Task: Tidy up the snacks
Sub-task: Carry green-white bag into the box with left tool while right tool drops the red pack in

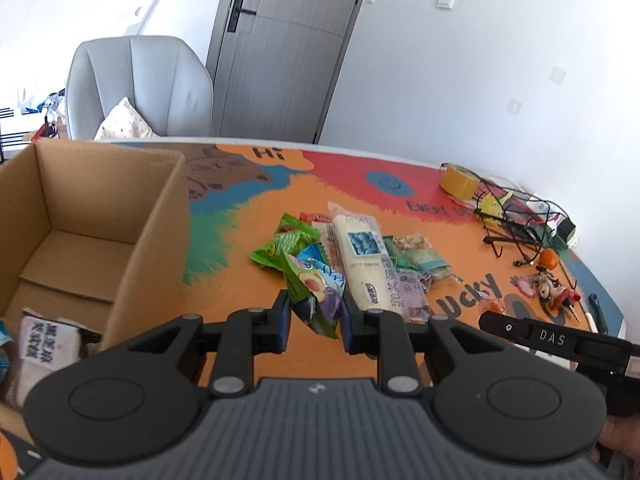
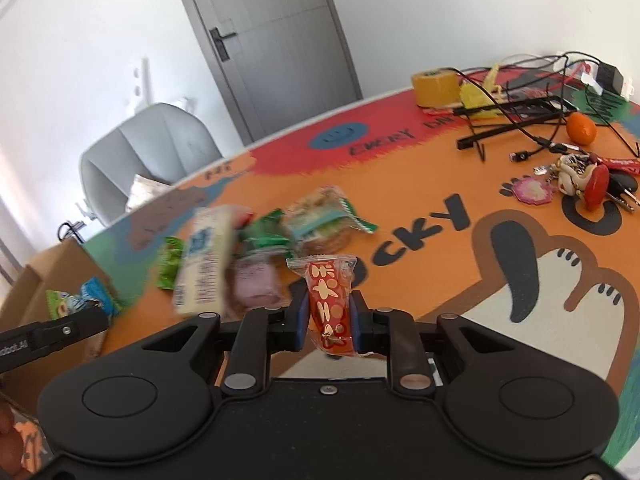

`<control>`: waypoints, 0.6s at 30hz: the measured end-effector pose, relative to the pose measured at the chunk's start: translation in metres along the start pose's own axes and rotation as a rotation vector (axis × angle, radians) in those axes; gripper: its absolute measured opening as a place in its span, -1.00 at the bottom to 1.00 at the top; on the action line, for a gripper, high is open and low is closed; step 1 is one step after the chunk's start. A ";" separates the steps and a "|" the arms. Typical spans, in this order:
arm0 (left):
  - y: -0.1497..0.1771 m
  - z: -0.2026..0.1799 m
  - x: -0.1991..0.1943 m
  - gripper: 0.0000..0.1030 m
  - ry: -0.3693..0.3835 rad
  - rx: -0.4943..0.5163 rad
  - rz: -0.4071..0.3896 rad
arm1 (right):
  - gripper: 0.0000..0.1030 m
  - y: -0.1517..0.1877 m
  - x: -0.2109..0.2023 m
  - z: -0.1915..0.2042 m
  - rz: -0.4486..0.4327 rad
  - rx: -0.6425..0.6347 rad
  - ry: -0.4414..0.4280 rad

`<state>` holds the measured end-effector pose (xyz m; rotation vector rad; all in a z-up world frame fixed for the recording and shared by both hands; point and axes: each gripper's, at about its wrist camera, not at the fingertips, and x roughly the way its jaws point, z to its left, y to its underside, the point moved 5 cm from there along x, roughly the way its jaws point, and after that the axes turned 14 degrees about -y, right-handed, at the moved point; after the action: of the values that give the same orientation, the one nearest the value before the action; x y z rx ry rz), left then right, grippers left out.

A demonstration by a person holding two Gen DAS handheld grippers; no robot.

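My left gripper is shut on a green snack packet with fruit pictures, held above the table. Beyond it a pile of snacks lies on the colourful table mat: a long white packet, green packets and a purple one. An open cardboard box stands to the left. My right gripper is shut on a red snack packet with gold print, upright between the pads. The pile looks blurred in the right wrist view. The left gripper with its packet shows at the left edge there.
A roll of yellow tape, tangled cables on a black stand, an orange fruit and keys with charms crowd the right end of the table. A grey chair and a grey door lie behind. A few packets lie beside the box.
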<state>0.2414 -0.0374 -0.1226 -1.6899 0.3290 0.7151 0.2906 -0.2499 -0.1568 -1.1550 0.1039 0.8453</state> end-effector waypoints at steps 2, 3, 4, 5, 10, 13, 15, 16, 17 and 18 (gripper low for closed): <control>-0.001 0.002 -0.009 -0.54 0.001 -0.002 -0.017 | -0.58 0.000 -0.006 0.007 -0.014 -0.003 -0.019; -0.001 0.003 -0.013 -0.54 0.001 -0.004 -0.024 | -0.58 0.000 -0.008 0.010 -0.019 -0.004 -0.029; -0.001 0.004 -0.017 -0.54 0.001 -0.006 -0.031 | -0.58 0.000 -0.011 0.013 -0.023 -0.006 -0.035; -0.001 0.005 -0.020 -0.54 0.002 -0.007 -0.037 | -0.58 0.000 -0.013 0.016 -0.028 -0.008 -0.043; -0.002 0.014 -0.040 -0.54 0.001 -0.017 -0.067 | -0.58 0.001 -0.024 0.034 -0.050 -0.024 -0.083; -0.005 0.020 -0.051 -0.54 0.000 -0.026 -0.089 | -0.58 0.001 -0.029 0.046 -0.055 -0.036 -0.104; -0.008 0.023 -0.059 -0.54 -0.003 -0.028 -0.105 | -0.58 0.001 -0.031 0.054 -0.057 -0.041 -0.121; -0.009 0.026 -0.063 -0.54 -0.004 -0.032 -0.113 | -0.58 0.002 -0.033 0.059 -0.058 -0.045 -0.126; -0.009 0.027 -0.066 -0.54 -0.005 -0.033 -0.119 | -0.58 0.002 -0.034 0.063 -0.059 -0.049 -0.133; -0.010 0.029 -0.069 -0.54 -0.008 -0.032 -0.124 | -0.58 0.002 -0.035 0.067 -0.059 -0.055 -0.139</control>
<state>0.1864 -0.0179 -0.0750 -1.7216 0.2053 0.6382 0.2425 -0.2123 -0.1123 -1.1417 -0.0681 0.8782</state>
